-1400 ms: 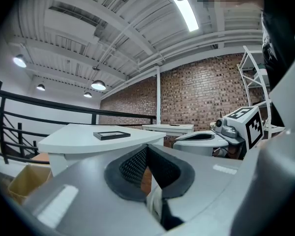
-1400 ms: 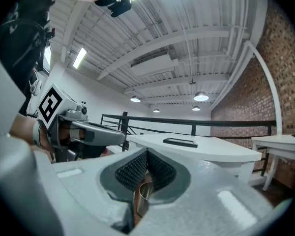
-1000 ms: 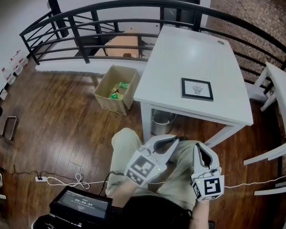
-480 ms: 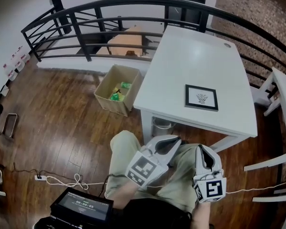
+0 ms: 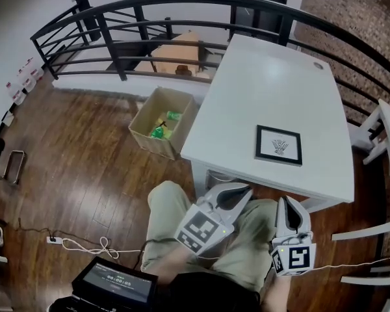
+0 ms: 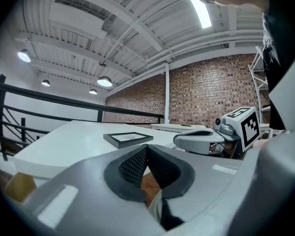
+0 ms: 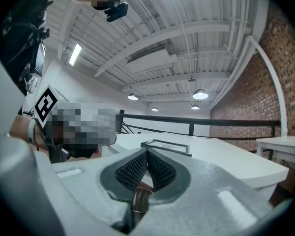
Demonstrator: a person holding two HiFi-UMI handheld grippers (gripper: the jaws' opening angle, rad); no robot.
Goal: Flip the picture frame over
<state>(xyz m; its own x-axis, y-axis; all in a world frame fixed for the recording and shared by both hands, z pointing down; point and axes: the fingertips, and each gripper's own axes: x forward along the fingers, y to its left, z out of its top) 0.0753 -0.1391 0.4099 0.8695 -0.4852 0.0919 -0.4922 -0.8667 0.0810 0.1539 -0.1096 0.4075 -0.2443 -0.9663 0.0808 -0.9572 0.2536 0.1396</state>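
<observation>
A black picture frame (image 5: 279,145) lies face up on the white table (image 5: 260,90), near its front right part; it also shows as a flat dark frame (image 6: 128,138) and as a frame (image 7: 166,146) from the gripper views. My left gripper (image 5: 242,191) is held level in front of the table's near edge, jaws shut and empty. My right gripper (image 5: 291,205) is beside it, also shut and empty. Both are short of the table, apart from the frame.
An open cardboard box (image 5: 161,122) with green items stands on the wood floor left of the table. A metal bin (image 5: 211,173) sits under the table. A black railing (image 5: 149,25) runs behind. White chairs (image 5: 377,168) stand at the right. A tablet (image 5: 114,283) is at bottom left.
Both grippers and the view have moved forward toward the table; the frame and table edge are nearer. Jaws stayed shut.
</observation>
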